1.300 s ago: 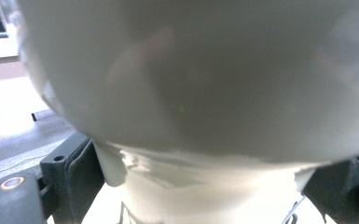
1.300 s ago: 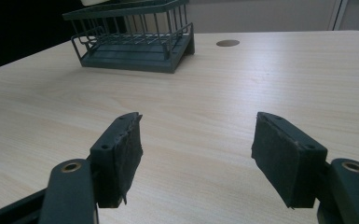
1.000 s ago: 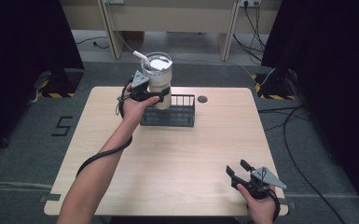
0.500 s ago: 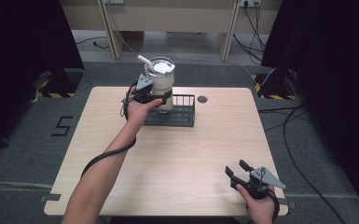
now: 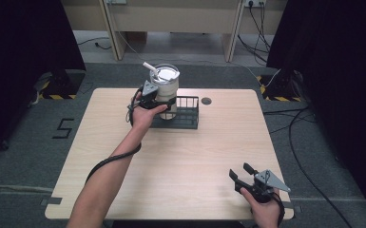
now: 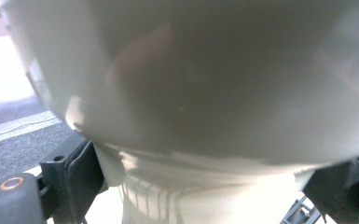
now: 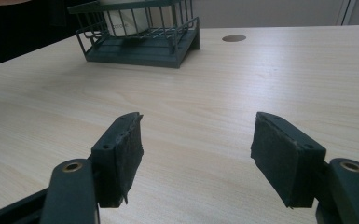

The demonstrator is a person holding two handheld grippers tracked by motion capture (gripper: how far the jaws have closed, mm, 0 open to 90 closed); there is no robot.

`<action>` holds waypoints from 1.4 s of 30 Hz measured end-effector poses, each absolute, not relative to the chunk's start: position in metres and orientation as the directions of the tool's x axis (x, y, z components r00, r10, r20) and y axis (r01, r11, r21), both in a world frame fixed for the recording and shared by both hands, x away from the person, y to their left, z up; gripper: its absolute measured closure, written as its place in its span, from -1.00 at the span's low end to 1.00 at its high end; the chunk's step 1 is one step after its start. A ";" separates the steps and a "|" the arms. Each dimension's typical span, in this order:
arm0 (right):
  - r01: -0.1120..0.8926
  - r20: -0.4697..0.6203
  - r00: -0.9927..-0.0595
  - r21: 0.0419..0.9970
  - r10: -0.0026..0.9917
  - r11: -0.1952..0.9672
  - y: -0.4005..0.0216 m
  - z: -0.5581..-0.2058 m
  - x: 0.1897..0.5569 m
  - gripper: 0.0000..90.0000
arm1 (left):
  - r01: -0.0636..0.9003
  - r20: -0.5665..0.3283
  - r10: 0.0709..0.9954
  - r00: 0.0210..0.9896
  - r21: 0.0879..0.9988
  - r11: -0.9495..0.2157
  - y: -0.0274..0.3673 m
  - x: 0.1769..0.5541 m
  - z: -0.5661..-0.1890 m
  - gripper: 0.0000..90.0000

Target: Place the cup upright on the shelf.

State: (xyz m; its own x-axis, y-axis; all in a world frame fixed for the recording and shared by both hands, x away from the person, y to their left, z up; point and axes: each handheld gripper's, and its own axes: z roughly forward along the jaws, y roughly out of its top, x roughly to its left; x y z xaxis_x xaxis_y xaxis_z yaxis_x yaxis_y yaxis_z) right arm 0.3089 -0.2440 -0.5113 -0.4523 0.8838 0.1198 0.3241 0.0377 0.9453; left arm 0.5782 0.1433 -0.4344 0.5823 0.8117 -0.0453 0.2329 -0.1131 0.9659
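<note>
your left tool (image 5: 164, 100) grips the white tumbler (image 5: 165, 85) in the wire rack (image 5: 186, 116), not yet released, while your right tool (image 5: 243, 178) rests open.

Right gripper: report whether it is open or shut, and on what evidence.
Open. In the right gripper view the right gripper has its two padded jaws set wide apart with bare table between them and nothing gripped.

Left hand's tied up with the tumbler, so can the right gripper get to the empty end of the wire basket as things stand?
Probably yes. The right gripper is open and holds nothing, and bare table lies between it and the basket. The left gripper, shut on the tumbler, occupies the other end.
</note>
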 end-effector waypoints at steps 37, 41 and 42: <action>0.335 0.120 -0.464 0.941 0.878 0.048 -0.241 -0.512 0.308 -0.26 | 0.231 -0.075 0.802 0.593 0.970 -0.080 0.148 0.572 -0.440 -0.80; 0.338 0.121 -0.463 0.940 0.878 0.049 -0.241 -0.512 0.308 -0.26 | 0.225 -0.070 0.800 0.596 0.971 -0.083 0.151 0.569 -0.440 -0.80; 0.336 0.117 -0.464 0.941 0.878 0.052 -0.241 -0.512 0.309 -0.26 | 0.224 -0.067 0.799 0.597 0.971 -0.086 0.151 0.568 -0.439 -0.80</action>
State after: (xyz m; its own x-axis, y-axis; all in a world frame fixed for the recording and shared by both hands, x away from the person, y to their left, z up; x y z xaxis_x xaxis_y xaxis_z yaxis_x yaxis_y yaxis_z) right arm 0.3085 -0.2407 -0.5124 -0.4638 0.8782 0.1169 0.3356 0.0521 0.9406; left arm 0.5678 0.1512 -0.4389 0.5970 0.7995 -0.0668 0.2242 -0.0863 0.9707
